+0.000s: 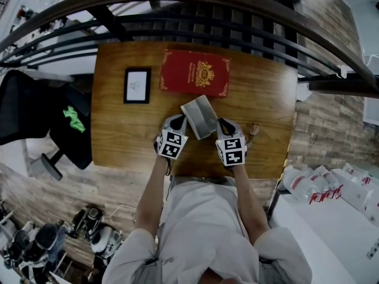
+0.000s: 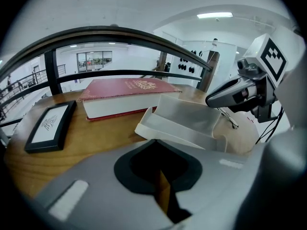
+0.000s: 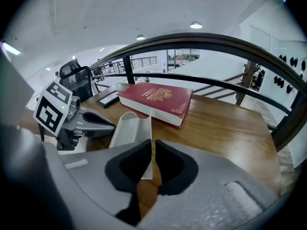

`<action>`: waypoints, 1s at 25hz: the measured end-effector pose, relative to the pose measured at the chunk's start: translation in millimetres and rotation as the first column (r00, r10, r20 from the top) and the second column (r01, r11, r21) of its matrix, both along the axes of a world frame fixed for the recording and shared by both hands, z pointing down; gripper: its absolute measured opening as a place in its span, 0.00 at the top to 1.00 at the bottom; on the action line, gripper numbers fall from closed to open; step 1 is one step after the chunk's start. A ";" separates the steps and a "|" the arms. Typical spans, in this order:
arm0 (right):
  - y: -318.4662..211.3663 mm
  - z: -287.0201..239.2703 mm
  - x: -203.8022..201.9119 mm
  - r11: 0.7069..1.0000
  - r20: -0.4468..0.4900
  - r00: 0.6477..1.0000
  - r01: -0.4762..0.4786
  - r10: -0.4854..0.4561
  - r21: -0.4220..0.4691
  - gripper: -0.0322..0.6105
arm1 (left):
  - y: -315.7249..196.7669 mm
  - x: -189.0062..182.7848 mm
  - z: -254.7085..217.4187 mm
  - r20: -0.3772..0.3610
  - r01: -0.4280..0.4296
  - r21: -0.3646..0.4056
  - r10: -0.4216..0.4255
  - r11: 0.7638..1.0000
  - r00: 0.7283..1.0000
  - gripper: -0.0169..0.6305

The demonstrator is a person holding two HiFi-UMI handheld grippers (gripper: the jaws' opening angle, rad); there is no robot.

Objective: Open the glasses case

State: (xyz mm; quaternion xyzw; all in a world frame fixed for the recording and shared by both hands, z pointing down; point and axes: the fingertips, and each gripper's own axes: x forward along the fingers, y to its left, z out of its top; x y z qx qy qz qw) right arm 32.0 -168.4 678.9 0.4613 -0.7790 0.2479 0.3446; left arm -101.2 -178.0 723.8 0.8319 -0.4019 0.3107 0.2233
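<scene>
Pinch, right gripper [image 3: 152, 145]: the jaws are nearly together on the thin edge of the lid [image 3: 146, 170], which stands edge-on between the pads. The left gripper [image 2: 154, 143] is likewise narrow, and its tips appear to nip the near rim of the glasses case [image 2: 184, 121], which lies open just ahead of both tools.

Risks: only a little of the lid is caught, so a wrist roll could slip it free and drop it shut. A weak left hold would let the case skid toward the red book [image 3: 156, 98] beyond.
</scene>
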 end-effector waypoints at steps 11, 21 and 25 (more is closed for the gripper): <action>-4.9 -34.8 -2.1 0.989 0.014 0.999 0.039 -0.041 0.143 0.92 | -1.2 -17.9 -33.5 -0.089 0.115 0.055 -0.110 0.992 0.990 0.94; -11.6 -87.6 -8.9 0.954 0.048 0.998 0.035 -0.052 0.298 0.95 | -9.4 -9.4 -114.0 -0.160 0.141 0.207 -0.109 0.968 0.981 0.94; -12.0 -113.7 -6.9 0.939 0.090 0.995 0.011 -0.045 0.342 0.95 | -12.4 -6.1 -152.1 -0.193 0.159 0.278 -0.107 0.947 0.975 0.94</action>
